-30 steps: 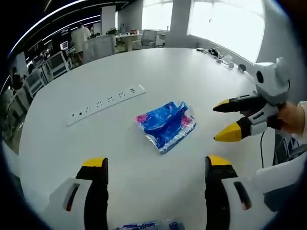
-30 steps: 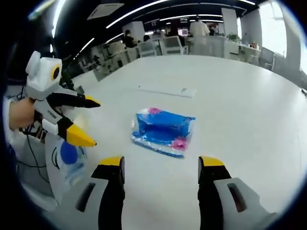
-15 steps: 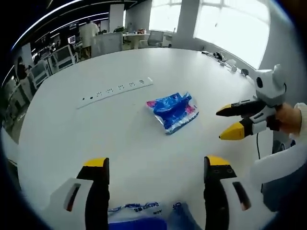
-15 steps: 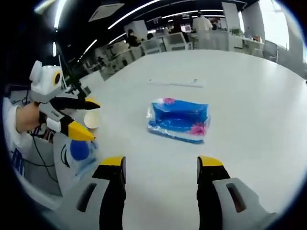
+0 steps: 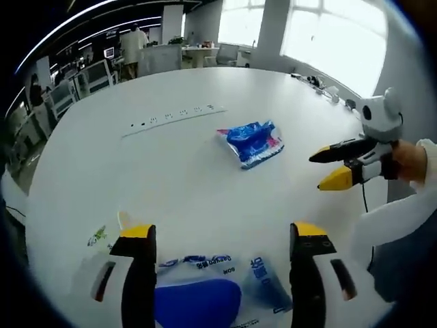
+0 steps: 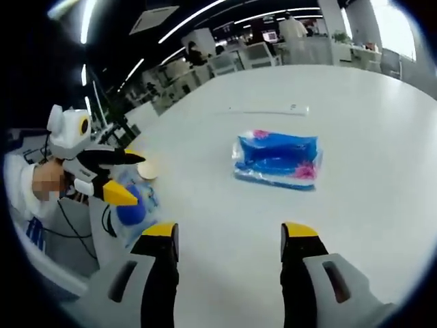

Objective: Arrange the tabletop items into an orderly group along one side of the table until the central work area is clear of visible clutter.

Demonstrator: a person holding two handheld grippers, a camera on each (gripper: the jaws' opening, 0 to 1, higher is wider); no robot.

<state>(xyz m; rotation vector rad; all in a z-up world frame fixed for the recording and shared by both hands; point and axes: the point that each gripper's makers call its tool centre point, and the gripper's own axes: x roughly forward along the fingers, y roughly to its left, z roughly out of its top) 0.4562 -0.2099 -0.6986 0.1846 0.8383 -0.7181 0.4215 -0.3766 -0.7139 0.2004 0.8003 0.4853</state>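
Two soft plastic packets lie on a large, smooth white rounded surface [image 5: 205, 184].

Item 1: crinkled glossy blue film packet with pink flower print [image 5: 255, 143], roughly rectangular, lying flat near the middle of the surface; in the right gripper view it [image 6: 278, 158] sits ahead of the jaws, well apart from them.

Item 2: clear plastic bag with blue printed lettering and a solid blue oval patch [image 5: 208, 294], wrinkled, at the near edge of the surface, lying between and just ahead of the left tool's jaws. Whether the jaws touch it cannot be told. In the right gripper view the same bag [image 6: 133, 205] lies under the left tool.

Item 3: long flat white power strip with a row of sockets [image 5: 174, 117], straight, beyond the blue film packet, far side of the surface.

Item 4: small pale round disc [image 6: 146, 170], flat, beside the clear bag.

Left tool [image 5: 217, 247]: yellow-tipped jaws spread wide, gripping nothing. From the right gripper view it [image 6: 128, 179] is held by a hand, tips parted.

Right tool [image 6: 229, 247]: jaws wide apart, empty, above bare surface. From the left gripper view it [image 5: 326, 169] hovers at the surface's right edge, tips parted.
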